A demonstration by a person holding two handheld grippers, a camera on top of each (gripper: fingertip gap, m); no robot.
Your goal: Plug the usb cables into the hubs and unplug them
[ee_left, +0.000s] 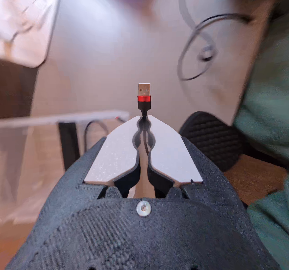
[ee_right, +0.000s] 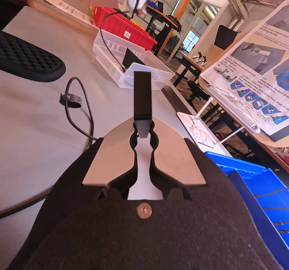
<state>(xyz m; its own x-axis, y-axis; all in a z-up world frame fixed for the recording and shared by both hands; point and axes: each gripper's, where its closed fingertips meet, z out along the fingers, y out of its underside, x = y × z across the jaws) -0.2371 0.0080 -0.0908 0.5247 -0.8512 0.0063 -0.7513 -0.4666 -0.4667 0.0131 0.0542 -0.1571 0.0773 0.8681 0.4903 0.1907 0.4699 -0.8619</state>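
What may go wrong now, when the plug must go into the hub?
1. The left gripper pinches only the thin cable under the plug, so the plug may bend aside when pushed.
2. The right gripper holds the black hub by one end; it may tilt or slip.

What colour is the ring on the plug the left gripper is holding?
Red. The ring sits just below the USB plug and its metal tip, clearest in the left wrist view.

1 USB plug [ee_left: 144,96], 1 hub [ee_right: 142,96], 3 bins [ee_right: 123,26].
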